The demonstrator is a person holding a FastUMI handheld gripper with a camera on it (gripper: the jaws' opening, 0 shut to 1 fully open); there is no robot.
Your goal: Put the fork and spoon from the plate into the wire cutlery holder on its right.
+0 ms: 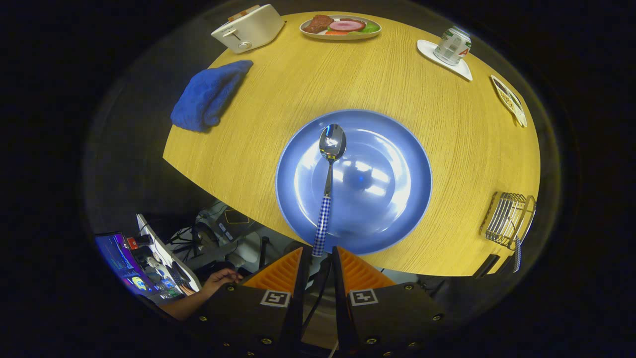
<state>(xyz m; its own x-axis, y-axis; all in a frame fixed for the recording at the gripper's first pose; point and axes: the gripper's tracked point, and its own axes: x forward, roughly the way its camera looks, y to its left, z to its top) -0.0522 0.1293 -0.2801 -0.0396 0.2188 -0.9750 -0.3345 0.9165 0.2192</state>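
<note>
Spoon (329,186) on blue plate (397,149), checked handle end between the narrowly parted gripper (320,258) fingers, wire cutlery holder (507,219) well right

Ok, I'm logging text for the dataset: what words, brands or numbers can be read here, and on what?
None reads cleanly.
Can on the white coaster: print too blurred to read.
Screen near the hand: too small to read.
Gripper: square coded markers on its fingers, no words; the fingers stand open around the spoon handle's end.
</note>
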